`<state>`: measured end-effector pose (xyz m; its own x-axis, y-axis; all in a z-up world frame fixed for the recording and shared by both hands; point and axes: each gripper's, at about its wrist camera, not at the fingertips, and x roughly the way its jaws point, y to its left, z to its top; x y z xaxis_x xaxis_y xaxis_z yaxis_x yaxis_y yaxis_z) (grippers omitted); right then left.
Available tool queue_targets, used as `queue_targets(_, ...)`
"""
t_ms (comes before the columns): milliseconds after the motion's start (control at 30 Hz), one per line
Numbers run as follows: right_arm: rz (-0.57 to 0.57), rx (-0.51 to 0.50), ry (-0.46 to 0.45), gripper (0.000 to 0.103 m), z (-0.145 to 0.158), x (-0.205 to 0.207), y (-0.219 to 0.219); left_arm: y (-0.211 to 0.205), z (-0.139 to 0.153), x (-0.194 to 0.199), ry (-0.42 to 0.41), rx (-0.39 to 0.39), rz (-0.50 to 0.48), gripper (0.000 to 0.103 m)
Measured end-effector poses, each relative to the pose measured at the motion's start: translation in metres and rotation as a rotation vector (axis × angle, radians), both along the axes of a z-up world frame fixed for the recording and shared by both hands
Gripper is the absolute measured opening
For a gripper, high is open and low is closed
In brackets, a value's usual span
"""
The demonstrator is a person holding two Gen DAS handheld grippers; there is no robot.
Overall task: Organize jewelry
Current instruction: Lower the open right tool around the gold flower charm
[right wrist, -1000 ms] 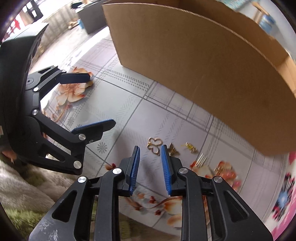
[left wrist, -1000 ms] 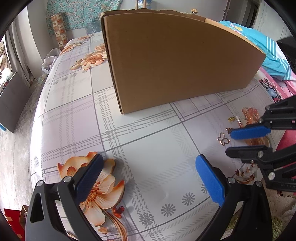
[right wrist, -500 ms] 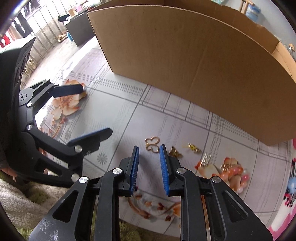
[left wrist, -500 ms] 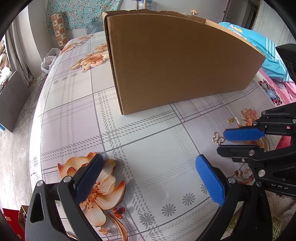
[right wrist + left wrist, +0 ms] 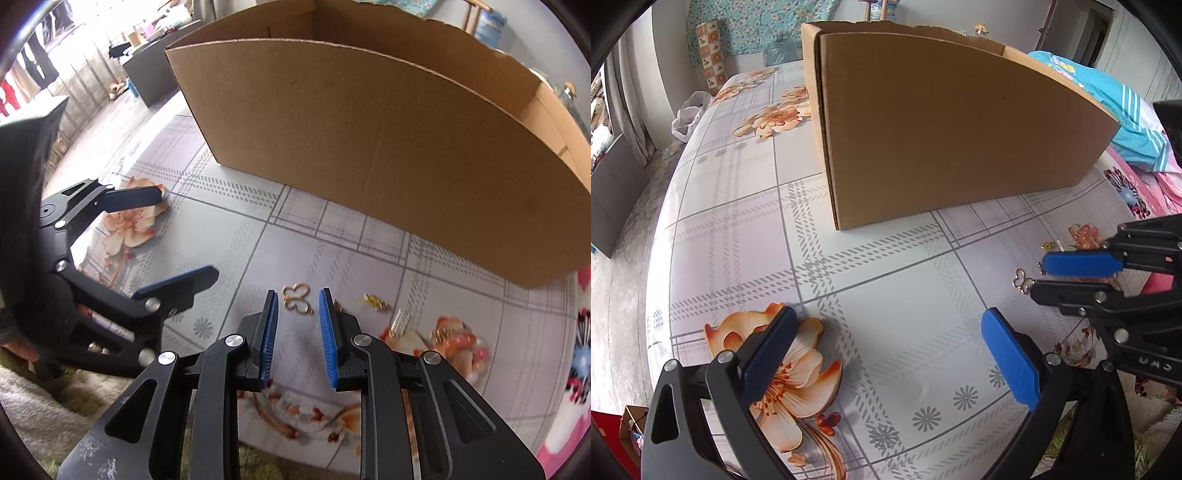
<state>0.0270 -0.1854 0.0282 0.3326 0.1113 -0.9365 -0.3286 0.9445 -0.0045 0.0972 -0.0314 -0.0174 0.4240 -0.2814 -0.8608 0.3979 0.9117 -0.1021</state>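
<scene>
A gold butterfly-shaped piece [image 5: 297, 299] lies on the flowered tablecloth [image 5: 258, 236], just past the tips of my right gripper [image 5: 299, 294]. That gripper points steeply down with a narrow gap between its blue pads [image 5: 266, 332] and nothing in the gap. More small jewelry lies to the right: a gold charm [image 5: 376, 302], a silver comb-like piece [image 5: 400, 321] and a gold cluster [image 5: 439, 334]. My left gripper [image 5: 886, 317] hovers wide open over the cloth, to the left of the butterfly [image 5: 1021, 280] and the right gripper [image 5: 1038, 276].
A large open cardboard box [image 5: 942, 129] stands upright on the table behind the jewelry. A fuzzy greenish cover [image 5: 55, 406] lies at the near table edge. Blue and pink bedding [image 5: 1137, 122] is at the right.
My right gripper has rolled a little, so the butterfly piece now lines up between its fingertips. The left gripper has kept still.
</scene>
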Motion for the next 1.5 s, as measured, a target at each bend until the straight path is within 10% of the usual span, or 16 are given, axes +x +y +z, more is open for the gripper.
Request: queue_targets(1500, 0.26, -0.085, -0.067, 0.025, -0.016, 0.025, 0.013, 0.017, 0.001, 0.002, -0.013, -0.094, 0.029, 0.098)
